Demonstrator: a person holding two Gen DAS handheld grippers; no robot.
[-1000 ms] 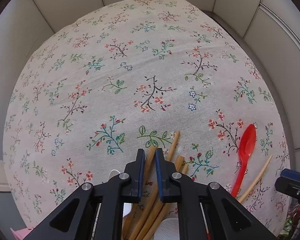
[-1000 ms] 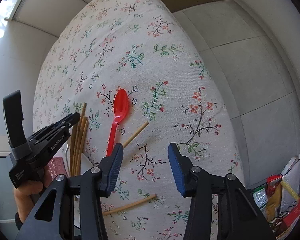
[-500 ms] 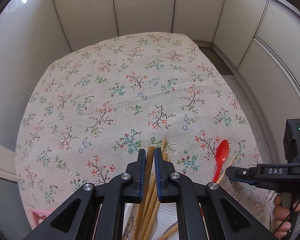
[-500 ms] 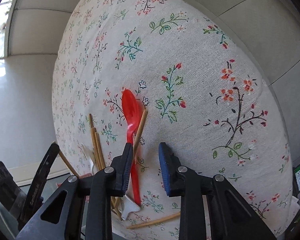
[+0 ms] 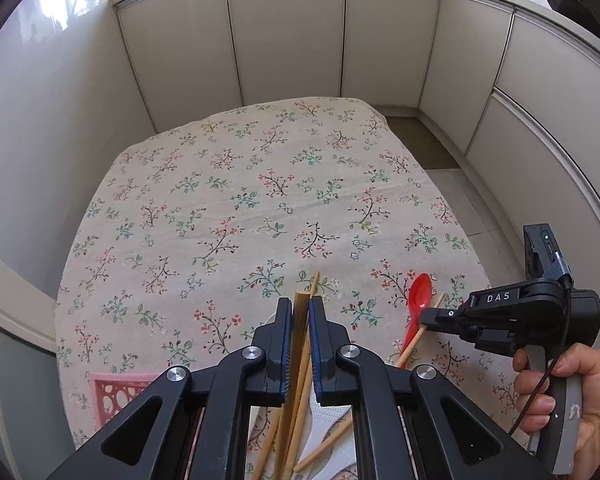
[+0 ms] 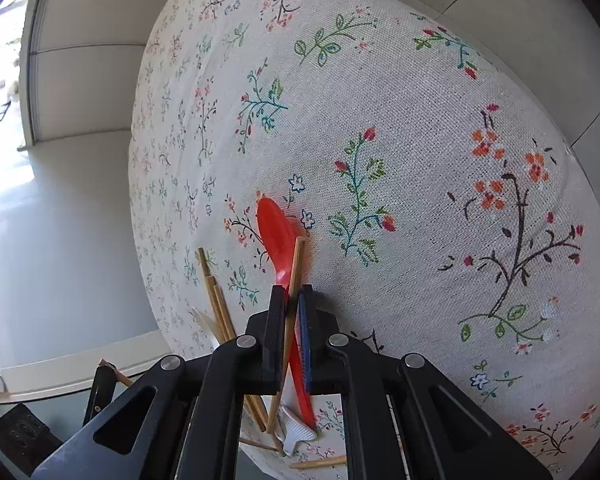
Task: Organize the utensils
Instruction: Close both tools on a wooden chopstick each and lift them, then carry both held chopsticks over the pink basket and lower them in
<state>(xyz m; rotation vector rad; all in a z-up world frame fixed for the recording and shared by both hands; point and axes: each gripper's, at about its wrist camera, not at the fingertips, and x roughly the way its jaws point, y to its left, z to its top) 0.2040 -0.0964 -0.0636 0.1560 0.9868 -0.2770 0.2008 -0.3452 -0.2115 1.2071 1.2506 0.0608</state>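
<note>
Chopsticks first: with the left tool [image 5: 300, 312] clenched on a wooden chopstick [image 5: 299, 320] above the table [image 5: 260, 184], and the right tool [image 6: 292, 300], jaws just closed, pinching a chopstick [image 6: 296, 268] beside the red spoon [image 6: 276, 232], lift slowly, leaving that spoon behind.

Red spoon [image 6: 277, 236], floral tablecloth [image 5: 236, 184], pink basket [image 5: 112, 394]

The tabletop [image 5: 260, 184] was covered in matt, coarsely woven floral cloth. The red spoon [image 6: 278, 236] was seen as glossy plastic, the chopsticks [image 6: 216, 300] as bare wood, the basket [image 5: 112, 392] as pink plastic.
</note>
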